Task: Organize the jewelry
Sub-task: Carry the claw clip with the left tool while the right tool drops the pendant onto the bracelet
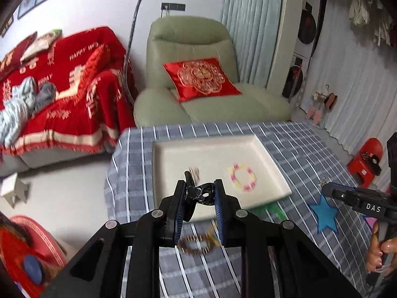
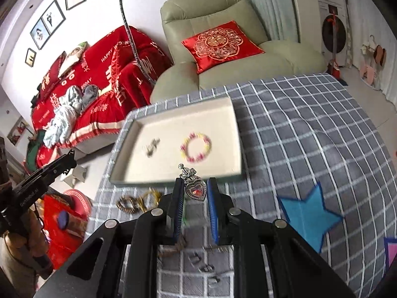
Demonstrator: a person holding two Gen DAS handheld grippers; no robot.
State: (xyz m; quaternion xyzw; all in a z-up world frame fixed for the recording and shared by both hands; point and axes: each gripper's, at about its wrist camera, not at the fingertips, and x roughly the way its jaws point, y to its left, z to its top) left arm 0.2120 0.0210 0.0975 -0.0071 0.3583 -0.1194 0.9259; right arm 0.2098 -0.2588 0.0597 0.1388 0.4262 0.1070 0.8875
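A white square tray [image 1: 173, 154] [image 2: 223, 109] lies on the grey checked tablecloth. In it lie a pink and yellow bead bracelet [image 1: 242, 176] [image 2: 196, 147] and a small metallic piece [image 2: 151, 147]. My left gripper [image 1: 200, 193] is shut on a black hair clip [image 1: 199, 192], held above the tray's near edge. My right gripper [image 2: 196, 190] is shut on a silver heart pendant [image 2: 196, 190] just before the tray's near rim. A brown bead bracelet with a gold piece [image 1: 198, 244] [image 2: 135, 202] lies on the cloth in front of the tray.
A blue paper star [image 1: 323, 214] [image 2: 309, 214] lies on the cloth to the right. Small metal pieces [image 2: 206, 268] lie near under the right gripper. A green armchair [image 1: 198, 74] and a red-covered sofa [image 1: 62, 94] stand behind the table.
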